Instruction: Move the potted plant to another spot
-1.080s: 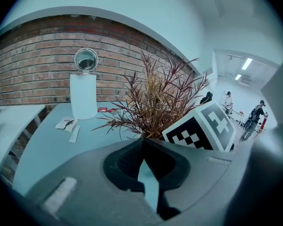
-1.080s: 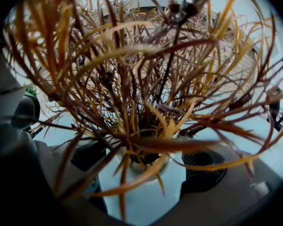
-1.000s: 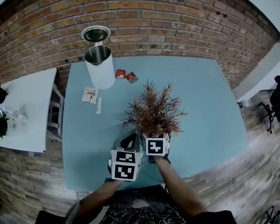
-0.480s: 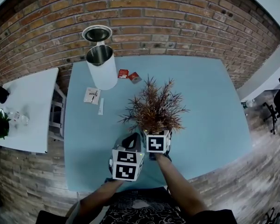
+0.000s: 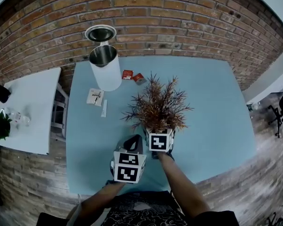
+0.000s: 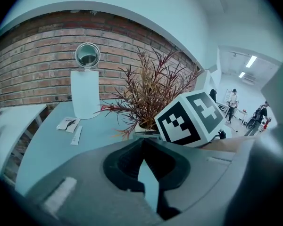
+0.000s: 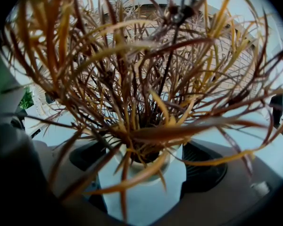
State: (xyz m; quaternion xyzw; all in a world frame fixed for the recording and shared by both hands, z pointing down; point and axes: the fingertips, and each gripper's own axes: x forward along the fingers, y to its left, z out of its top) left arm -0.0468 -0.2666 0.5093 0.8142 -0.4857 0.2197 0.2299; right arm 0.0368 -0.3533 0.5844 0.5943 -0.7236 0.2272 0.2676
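The right gripper's (image 7: 141, 171) jaws are clamped on the small white pot of the potted plant (image 7: 146, 194), one dark pad on each side of it. The grip sits low on the pot wall, probably so that the load stays upright and the thin brown-orange leaves fan out freely above the jaws instead of being crushed. Those leaves fill almost all of that gripper's view, so I cannot tell whether the pot's base rests on the bench (image 5: 212, 102) or is just off it. The left gripper (image 6: 142, 147) has its jaws closed together at the tips with nothing between them. It hangs to the near left of the plant, apart from the pot, apparently idle because one gripper is enough for so light a thing. In the head view the plant stands in the near middle of the blue bench, a little right of centre, with bare surface to its right and far right that could serve as a new spot. On the far left stands a tall white canister (image 5: 105, 67) with its lid up. Two red packets (image 5: 127, 74) lie near it, and a paper sachet (image 5: 95, 96) lies nearer, all well apart from the plant.
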